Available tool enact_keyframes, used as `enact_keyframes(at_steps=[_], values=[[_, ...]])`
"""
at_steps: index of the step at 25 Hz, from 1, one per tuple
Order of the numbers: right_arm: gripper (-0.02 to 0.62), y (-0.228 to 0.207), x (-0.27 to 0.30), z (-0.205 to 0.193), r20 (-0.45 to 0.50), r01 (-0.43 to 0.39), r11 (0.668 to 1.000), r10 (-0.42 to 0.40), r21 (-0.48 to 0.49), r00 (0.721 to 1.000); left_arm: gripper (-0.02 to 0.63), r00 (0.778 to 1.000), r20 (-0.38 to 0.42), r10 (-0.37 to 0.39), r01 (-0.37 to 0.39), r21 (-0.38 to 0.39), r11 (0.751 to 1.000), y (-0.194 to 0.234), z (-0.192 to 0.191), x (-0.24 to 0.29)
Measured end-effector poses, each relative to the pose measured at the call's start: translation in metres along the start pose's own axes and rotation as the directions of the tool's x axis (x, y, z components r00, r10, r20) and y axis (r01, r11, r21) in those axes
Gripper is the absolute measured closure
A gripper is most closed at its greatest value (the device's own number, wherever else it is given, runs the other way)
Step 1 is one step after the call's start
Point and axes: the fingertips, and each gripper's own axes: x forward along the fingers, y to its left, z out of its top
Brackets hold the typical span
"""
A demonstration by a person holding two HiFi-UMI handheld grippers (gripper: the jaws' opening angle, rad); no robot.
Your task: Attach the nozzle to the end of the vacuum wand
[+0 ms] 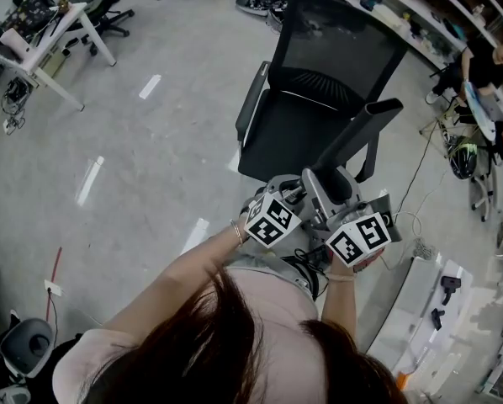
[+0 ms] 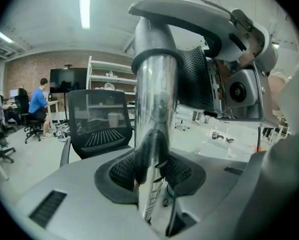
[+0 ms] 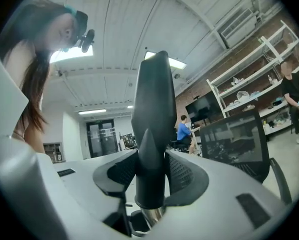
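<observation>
**Beside the black office chair, nozzle and wand are meeting**

Just in front of the standing person, near the one close office chair, the joining step looks nearly finished. The left gripper has its two pads pressed onto the shiny metal vacuum wand, which runs up and away between them. The right gripper pinches the dark, tapered nozzle low on its body, just above its round collar.

In the right gripper view a short stretch of bright tube shows directly under that collar, so I judge the wand's end has already entered the nozzle. Whether it is pushed fully home I cannot tell. In the head view the nozzle's narrow tip slants up and to the right, over the chair's right armrest.

What seems left: seat the collar firmly, then let go.

By count there is one wand, one nozzle, two grippers held close together at the person's front, and one chair near at hand. More chairs stand far off. One seated person in blue shows at a far desk.
</observation>
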Motion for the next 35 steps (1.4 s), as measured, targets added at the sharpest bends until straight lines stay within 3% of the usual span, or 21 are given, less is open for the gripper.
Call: enact_keyframes(at_steps=[9,17,20,25,35], values=[[0.41,0.0,0.001,-0.002,-0.018,0.057,0.996,-0.058,-0.065,0.998,0.466,1.0,-0.005,-0.01,0.01,0.002,1.0,0.001,0.0,0.003],[0.41,-0.005,-0.004,0.0,0.041,0.17,0.984,-0.168,-0.05,0.985,0.466,1.0,-0.011,-0.008,0.008,0.019,1.0,-0.002,0.001,0.004],[0.41,-0.007,-0.005,-0.002,0.021,0.167,0.985,-0.167,-0.038,0.986,0.466,1.0,-0.012,-0.011,0.012,0.023,1.0,-0.004,0.0,0.006],[0.409,-0.004,-0.011,-0.001,0.029,0.086,0.996,-0.085,-0.023,0.996,0.467,0.999,-0.008,-0.037,0.037,0.038,0.999,-0.01,0.001,0.006],[0.41,0.0,-0.013,-0.003,0.067,0.204,0.979,-0.202,-0.025,0.977,0.469,0.999,-0.014,-0.031,0.032,0.039,0.999,-0.01,-0.002,0.001]])
